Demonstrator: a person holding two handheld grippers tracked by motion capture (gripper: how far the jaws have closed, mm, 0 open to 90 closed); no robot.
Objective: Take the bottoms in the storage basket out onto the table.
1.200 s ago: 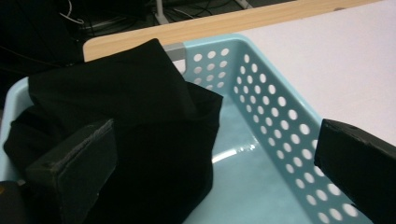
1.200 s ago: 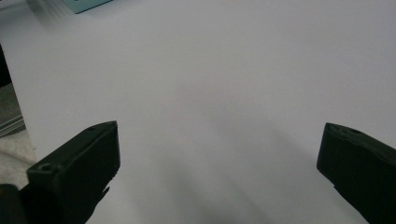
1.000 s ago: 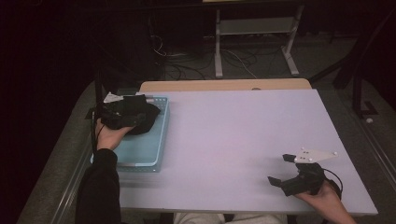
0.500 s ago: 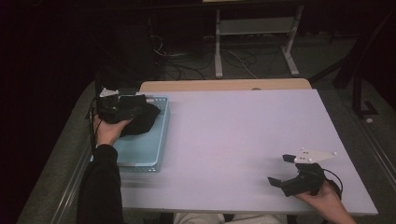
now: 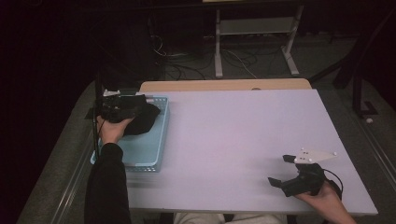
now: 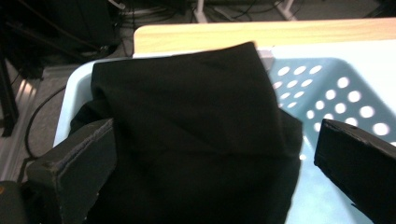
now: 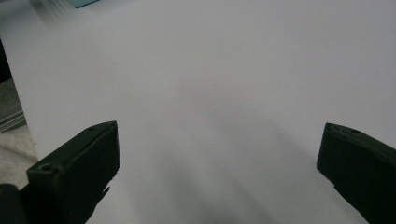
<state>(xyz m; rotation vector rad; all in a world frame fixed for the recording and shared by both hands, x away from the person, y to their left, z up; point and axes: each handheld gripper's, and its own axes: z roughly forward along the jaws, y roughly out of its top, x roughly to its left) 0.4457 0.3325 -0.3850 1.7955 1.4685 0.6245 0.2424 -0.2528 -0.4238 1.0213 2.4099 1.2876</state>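
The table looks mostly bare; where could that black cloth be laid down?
The white table is free between the blue basket at its left edge and the right tongs near its front right corner. The far right half is bare too. The crowded spot is the basket's far end, where the black cloth and left tongs sit.

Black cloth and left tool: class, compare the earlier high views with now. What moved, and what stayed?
The left tool drew back toward the basket's left edge, jaws open around the black cloth. The right tool stayed put, open over the table.
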